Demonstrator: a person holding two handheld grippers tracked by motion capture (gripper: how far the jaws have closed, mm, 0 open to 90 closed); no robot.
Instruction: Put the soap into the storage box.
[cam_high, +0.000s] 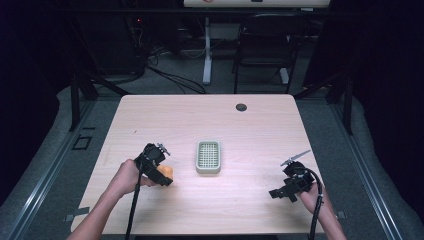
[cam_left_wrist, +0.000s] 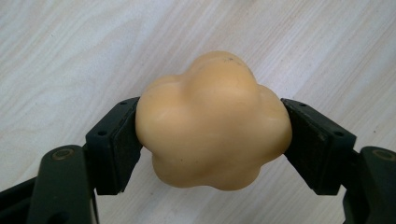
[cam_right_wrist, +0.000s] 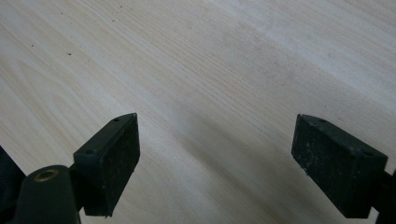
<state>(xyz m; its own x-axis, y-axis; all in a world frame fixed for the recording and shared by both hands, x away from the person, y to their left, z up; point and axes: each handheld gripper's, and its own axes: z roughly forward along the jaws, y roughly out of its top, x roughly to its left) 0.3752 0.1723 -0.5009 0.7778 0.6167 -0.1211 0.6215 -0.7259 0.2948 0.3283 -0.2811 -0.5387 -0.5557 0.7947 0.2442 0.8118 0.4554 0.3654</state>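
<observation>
Soap (cam_left_wrist: 212, 123) — a lumpy, pale-orange bar — sits pinched between the 2 jaws of the left gripper (cam_high: 161, 172), low over the table (cam_high: 250, 125) just left of the slatted soap dish (cam_high: 208, 156). Pickup looks done; placing remains. Right gripper (cam_high: 286, 190) — jaws spread, empty.

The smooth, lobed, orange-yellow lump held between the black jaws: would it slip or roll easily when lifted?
The lobed orange-yellow lump looks smooth and slightly glossy, so it may slip. Its rounded shape would probably roll on the wooden table. The left hand-held gripper presses curved sides, probably a less secure hold.
</observation>
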